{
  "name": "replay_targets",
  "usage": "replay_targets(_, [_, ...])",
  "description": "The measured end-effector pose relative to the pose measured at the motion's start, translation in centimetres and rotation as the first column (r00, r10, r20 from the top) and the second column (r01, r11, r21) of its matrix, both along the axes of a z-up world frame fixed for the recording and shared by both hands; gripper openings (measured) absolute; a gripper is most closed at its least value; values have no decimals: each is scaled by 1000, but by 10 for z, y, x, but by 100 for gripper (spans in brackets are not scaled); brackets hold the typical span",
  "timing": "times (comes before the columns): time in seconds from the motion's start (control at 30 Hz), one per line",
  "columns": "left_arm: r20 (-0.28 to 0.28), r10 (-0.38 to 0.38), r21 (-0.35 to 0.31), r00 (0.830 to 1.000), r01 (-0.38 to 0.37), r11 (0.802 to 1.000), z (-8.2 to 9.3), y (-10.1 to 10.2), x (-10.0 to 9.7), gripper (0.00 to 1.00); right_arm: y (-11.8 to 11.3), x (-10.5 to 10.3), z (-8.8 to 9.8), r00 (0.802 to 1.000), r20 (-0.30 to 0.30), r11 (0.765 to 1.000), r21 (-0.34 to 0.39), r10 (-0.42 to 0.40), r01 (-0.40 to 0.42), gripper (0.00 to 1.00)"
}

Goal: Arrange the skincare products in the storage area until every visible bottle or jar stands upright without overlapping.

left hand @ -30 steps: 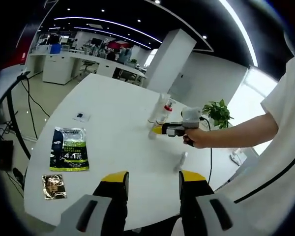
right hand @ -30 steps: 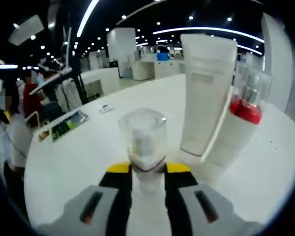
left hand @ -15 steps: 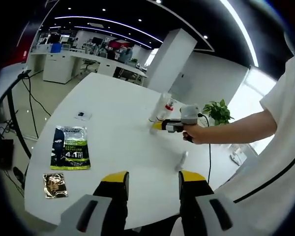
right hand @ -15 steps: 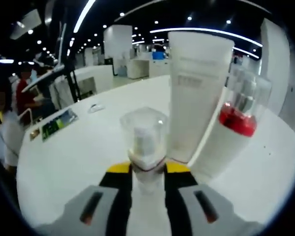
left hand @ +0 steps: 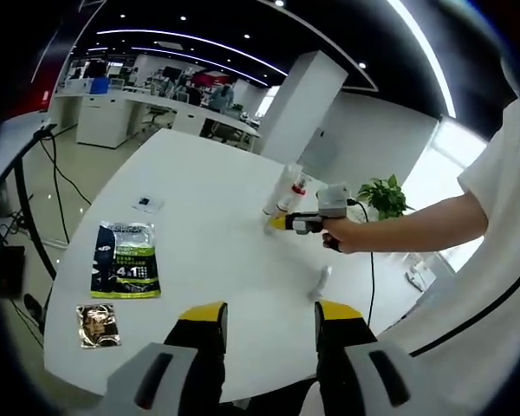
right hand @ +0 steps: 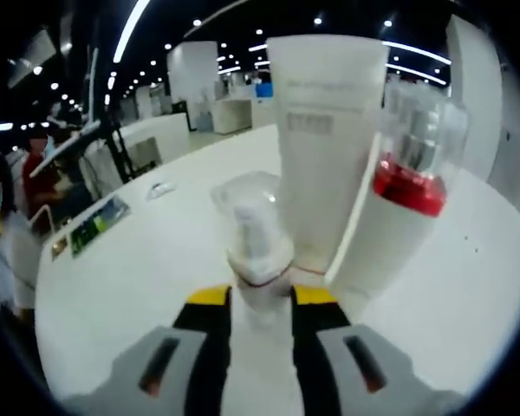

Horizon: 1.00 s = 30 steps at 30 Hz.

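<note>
The right tongs (right hand: 251, 299) pinched a small clear-capped bottle (right hand: 256, 247) by its lower body, holding it just in front of a tall white tube (right hand: 325, 147) and a red-collared pump bottle (right hand: 399, 199), both standing upright on the white worktop (right hand: 139, 277). The left tongs (left hand: 269, 316) hung spread and empty over the near edge of the worktop. In the left gripper view, the right tongs (left hand: 282, 224) met the standing pair far across the surface, while one more small bottle (left hand: 321, 282) lay on its side nearer the front. By these pictures the job looked roughly half done: two products stood, one was being brought to join them, and the lying bottle was yet to be raised. A green packet (left hand: 124, 260) and a small foil sachet (left hand: 95, 325) lay well apart to the left. Bare surface opened beside the standing pair, though the held bottle sat very near the tube, so a careless placement could knock it. A potted plant (left hand: 383, 198) stood beyond the far edge.
</note>
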<state>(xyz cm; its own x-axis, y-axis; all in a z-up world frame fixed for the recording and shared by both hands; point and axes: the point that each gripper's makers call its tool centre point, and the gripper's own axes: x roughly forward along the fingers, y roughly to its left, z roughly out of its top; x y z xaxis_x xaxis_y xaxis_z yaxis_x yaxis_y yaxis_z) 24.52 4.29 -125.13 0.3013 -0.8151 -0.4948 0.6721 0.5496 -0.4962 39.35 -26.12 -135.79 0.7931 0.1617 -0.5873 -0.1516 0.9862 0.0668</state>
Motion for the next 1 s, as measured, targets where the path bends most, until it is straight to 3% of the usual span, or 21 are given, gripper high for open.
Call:
replay_targets(0.47, [3, -7, 3, 1000, 7, 1000, -1, 3, -5, 41, 1, -12, 2, 1000, -12, 1000, 7, -12, 12, 24])
replay_targets(0.77, [4, 2, -7, 1000, -2, 1000, 0, 3, -5, 41, -11, -13, 5, 999, -22, 999, -17, -32, 31, 19])
replay_targets(1.0, [4, 13, -8, 1000, -13, 1000, 0, 7, -5, 40, -21, -11, 7, 995, -14, 995, 12, -94, 95, 19])
